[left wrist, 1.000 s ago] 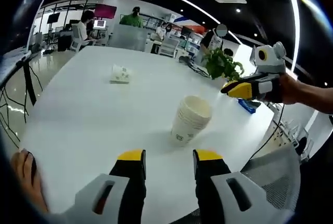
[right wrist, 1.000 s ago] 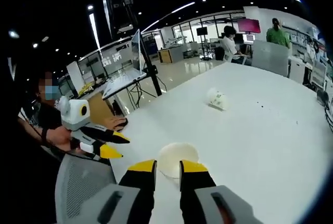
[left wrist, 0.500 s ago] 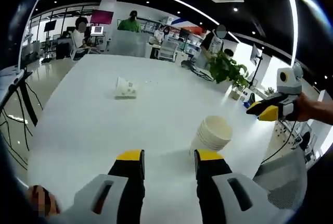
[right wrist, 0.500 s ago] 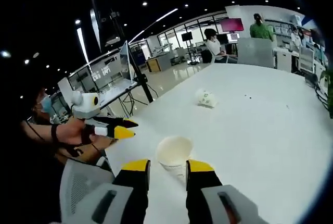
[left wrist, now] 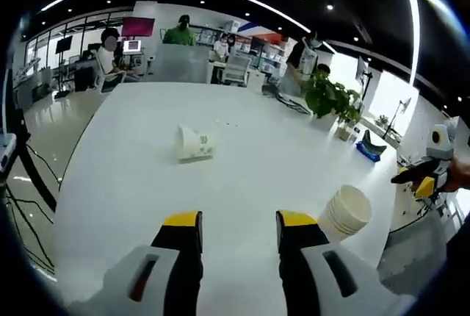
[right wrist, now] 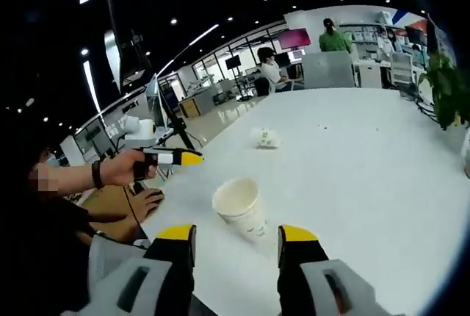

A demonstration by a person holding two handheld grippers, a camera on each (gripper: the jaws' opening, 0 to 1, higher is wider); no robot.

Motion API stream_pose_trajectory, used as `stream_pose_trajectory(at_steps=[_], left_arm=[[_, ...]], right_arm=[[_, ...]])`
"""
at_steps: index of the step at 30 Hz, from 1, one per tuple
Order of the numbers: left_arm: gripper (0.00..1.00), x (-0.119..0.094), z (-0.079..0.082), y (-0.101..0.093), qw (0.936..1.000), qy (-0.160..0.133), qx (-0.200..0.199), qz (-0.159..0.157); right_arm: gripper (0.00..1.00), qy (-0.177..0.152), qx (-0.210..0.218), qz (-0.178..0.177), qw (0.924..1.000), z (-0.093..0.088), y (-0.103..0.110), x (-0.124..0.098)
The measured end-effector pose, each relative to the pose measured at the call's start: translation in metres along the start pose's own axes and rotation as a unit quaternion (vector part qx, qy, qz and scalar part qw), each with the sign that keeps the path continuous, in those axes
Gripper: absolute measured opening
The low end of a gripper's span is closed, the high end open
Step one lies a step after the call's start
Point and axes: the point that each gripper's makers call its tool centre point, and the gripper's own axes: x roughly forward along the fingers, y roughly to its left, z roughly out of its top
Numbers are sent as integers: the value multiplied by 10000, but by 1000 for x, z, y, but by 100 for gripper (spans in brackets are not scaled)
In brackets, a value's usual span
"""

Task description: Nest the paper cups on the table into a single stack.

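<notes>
Paper cups [right wrist: 240,206] stood nested near the worktop [left wrist: 132,184] edge; one stray cup [left wrist: 194,143] lay on its side farther in; left gripper [left wrist: 230,222] and right gripper [right wrist: 235,235] fingers were wide, empty; best approach the stray squarely.

A large glossy white table [left wrist: 132,184] spans both views. At centre frame in the left gripper view a single white paper cup [left wrist: 194,143] lies on its side; a nested stack of white paper cups [left wrist: 346,212] stands lower right.

On the table [left wrist: 132,184], a tipped cup [left wrist: 194,143] lies well apart from the cup stack [left wrist: 346,211].
</notes>
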Motion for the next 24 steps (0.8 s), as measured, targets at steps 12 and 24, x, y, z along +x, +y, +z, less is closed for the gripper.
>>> stream_pose_trajectory(at_steps=[12, 24], left_arm=[[40, 58, 28, 42, 9997, 140, 170, -108], [41, 114, 42, 62, 9990, 264, 345, -140]], right_arm=[[44, -104, 391, -305, 9987, -17, -2, -7], [44, -81, 599, -502, 9969, -23, -3, -10]])
